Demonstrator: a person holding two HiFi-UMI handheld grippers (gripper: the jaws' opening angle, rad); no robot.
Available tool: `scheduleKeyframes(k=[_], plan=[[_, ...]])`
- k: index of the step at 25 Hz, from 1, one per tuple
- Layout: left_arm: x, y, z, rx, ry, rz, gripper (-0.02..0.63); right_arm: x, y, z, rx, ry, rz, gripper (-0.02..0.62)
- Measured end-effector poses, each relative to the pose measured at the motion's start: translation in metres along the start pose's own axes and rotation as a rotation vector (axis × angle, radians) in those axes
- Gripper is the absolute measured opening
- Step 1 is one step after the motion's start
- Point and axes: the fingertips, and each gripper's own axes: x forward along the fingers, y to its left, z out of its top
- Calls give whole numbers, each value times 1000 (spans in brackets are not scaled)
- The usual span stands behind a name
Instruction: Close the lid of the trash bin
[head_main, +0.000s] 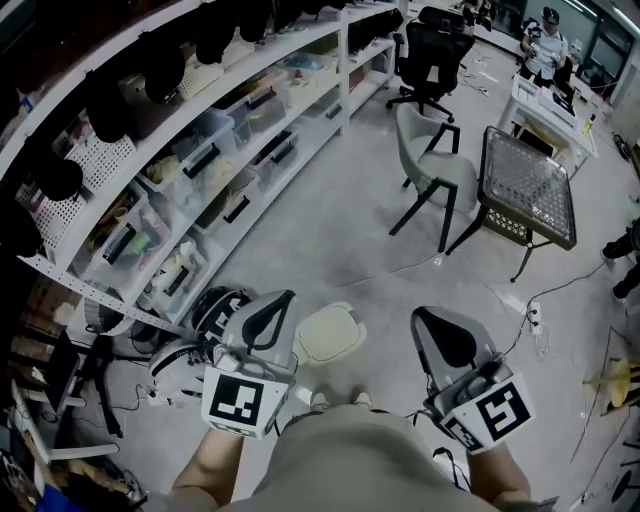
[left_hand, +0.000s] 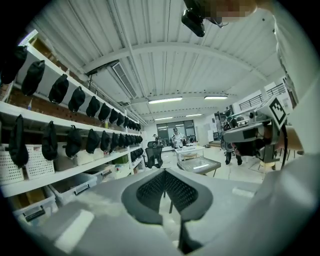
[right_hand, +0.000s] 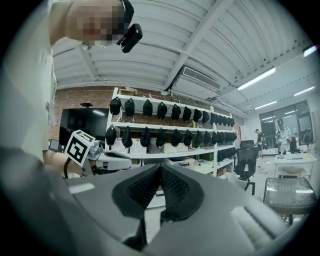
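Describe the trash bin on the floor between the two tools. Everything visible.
The trash bin shows only in the head view, from nearly straight above. Its top is pale cream, plastic-looking and rounded-square, with a smaller rounded-square panel outlined inside it. It stands upright on the grey floor, between the left tool and the right tool. Neither seems to touch it. Whether its lid is fully down cannot be told from this angle.

You hold the left hand-held gripper (head_main: 283, 297) and right hand-held gripper (head_main: 422, 315) side by side before you, jaws together, empty
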Motion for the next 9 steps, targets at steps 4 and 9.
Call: scheduleKeyframes(k=[4,9], plan=[[1,-5,4,20,6,4,3,-5,-6,5,33,-13,12,3],[4,-11,6,27,18,1,3,-9,-14,7,27,-12,7,3]])
